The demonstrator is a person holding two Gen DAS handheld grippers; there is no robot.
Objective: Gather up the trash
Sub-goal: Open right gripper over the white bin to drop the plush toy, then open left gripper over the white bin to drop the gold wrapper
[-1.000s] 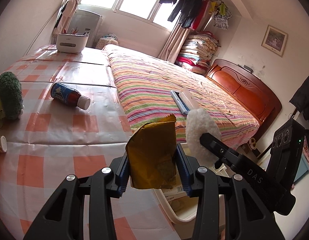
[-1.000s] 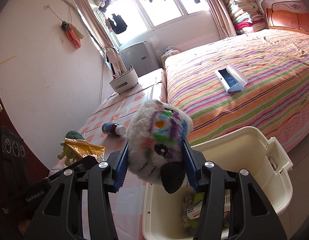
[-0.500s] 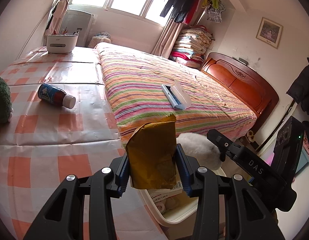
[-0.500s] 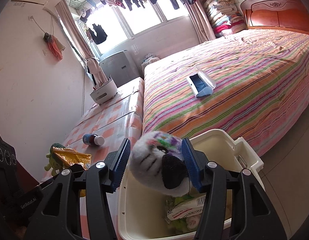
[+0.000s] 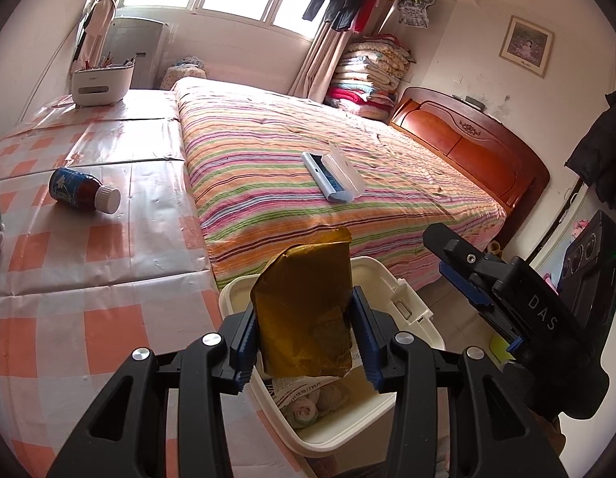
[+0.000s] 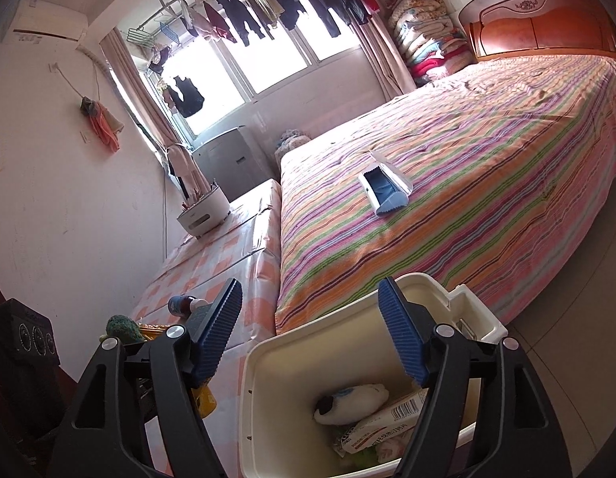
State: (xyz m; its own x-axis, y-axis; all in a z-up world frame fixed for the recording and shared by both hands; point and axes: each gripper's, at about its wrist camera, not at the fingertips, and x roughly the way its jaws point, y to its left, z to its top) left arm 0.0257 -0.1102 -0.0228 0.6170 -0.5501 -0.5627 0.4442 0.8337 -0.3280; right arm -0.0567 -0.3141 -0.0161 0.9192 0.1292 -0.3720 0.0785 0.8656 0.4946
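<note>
My left gripper (image 5: 306, 342) is shut on a crumpled gold foil packet (image 5: 304, 298), held upright over the cream plastic bin (image 5: 403, 314) that stands between the table and the bed. My right gripper (image 6: 309, 290) hangs above the same bin (image 6: 260, 398). Its jaws are opening and nothing is between them. A white plush toy (image 6: 355, 396) with a black patch lies inside the bin beside a barcoded carton (image 6: 391, 418). A blue-labelled bottle (image 5: 83, 190) with a white cap lies on its side on the checked table (image 5: 108, 298).
A green plush (image 6: 122, 328) sits on the table near the left gripper. A white desk caddy (image 5: 102, 83) stands at the table's far end. The striped bed (image 5: 268, 147) carries a blue and white brush case (image 5: 333, 177). Bare floor (image 6: 566, 358) lies right of the bin.
The right gripper's jaws have spread and the plush toy has dropped from them into the bin. The left gripper has carried the gold packet rightwards, from the table edge to over the bin.
</note>
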